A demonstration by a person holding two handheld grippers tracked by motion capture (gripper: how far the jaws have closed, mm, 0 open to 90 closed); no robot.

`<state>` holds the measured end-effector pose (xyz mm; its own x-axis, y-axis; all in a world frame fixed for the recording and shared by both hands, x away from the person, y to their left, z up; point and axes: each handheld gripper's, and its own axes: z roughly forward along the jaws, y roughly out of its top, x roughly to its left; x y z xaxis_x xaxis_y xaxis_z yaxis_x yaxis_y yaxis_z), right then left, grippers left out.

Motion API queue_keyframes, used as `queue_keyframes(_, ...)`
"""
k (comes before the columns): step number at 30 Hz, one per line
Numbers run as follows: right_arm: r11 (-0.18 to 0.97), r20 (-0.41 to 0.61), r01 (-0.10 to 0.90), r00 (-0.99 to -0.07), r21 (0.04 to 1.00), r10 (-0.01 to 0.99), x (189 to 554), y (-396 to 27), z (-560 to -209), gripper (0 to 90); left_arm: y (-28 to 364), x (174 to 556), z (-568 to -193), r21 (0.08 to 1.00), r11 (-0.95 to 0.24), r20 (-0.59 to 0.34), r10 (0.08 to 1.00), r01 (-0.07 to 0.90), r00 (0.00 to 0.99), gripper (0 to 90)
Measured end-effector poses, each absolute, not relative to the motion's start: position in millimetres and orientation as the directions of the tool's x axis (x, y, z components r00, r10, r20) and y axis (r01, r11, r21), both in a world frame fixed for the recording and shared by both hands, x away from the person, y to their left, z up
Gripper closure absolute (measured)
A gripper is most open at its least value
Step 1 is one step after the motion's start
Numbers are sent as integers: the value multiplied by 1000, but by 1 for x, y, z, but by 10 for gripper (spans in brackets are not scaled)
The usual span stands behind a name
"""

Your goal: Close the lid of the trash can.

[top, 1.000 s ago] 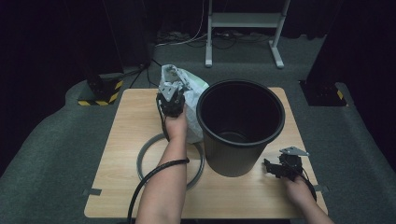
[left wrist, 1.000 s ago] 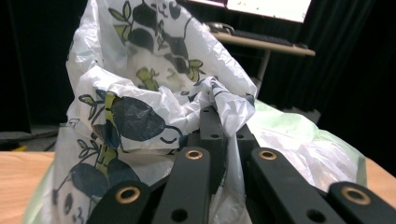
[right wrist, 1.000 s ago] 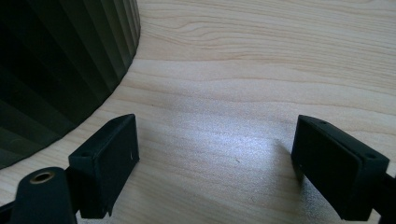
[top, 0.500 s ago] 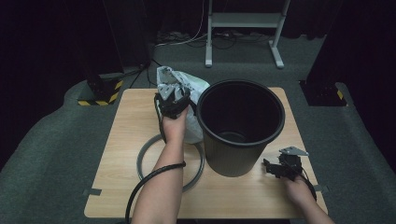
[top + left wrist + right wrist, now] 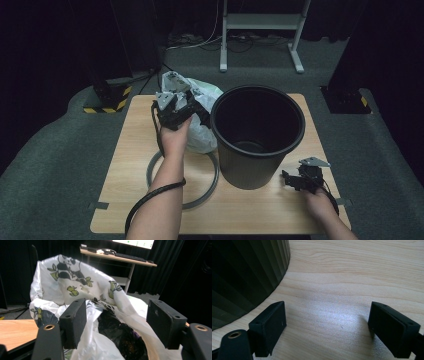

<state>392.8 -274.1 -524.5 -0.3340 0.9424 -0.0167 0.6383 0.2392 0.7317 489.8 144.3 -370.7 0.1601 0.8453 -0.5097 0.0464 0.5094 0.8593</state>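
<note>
My left gripper is raised off the desk at the far left side, its jaws spread wide with nothing pinched between them. In the left gripper view, my left gripper sits right at the crumpled plastic bag, a fold of the film lying against the inner face of one jaw while the other jaw stands clear. The bag is white with a panda-and-leaf print and has something dark, perhaps a second black bag, bunched inside its open mouth. It sits on the desk just beside the black bin, touching or nearly touching its left wall.

I judge the bag to be very light, limp and slippery: it will not hold a shape, and a shallow pinch on a single layer may slide out. The best hold looks like a gathered fold at the rim of its mouth, several layers together, closed firmly.

My right gripper rests low near the right front edge of the desk, just beside the foot of the bin. In the right gripper view its jaws are spread apart over bare wood, with the ribbed wall of the bin at one side. A grey ring lies flat on the desk in front of the bag.
</note>
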Motion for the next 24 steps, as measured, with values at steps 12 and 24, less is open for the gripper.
queue_keyframes(12, 234, -10, 641, -334, 731, 943, 393, -273, -524, 146, 156, 449, -377, 869, 486, -494, 849, 92, 187, 309)
queue_keyframes(24, 240, -10, 640, -341, 730, 940, 393, -273, -524, 146, 145, 449, -427, 851, 443, -489, 864, 282, 121, 363)
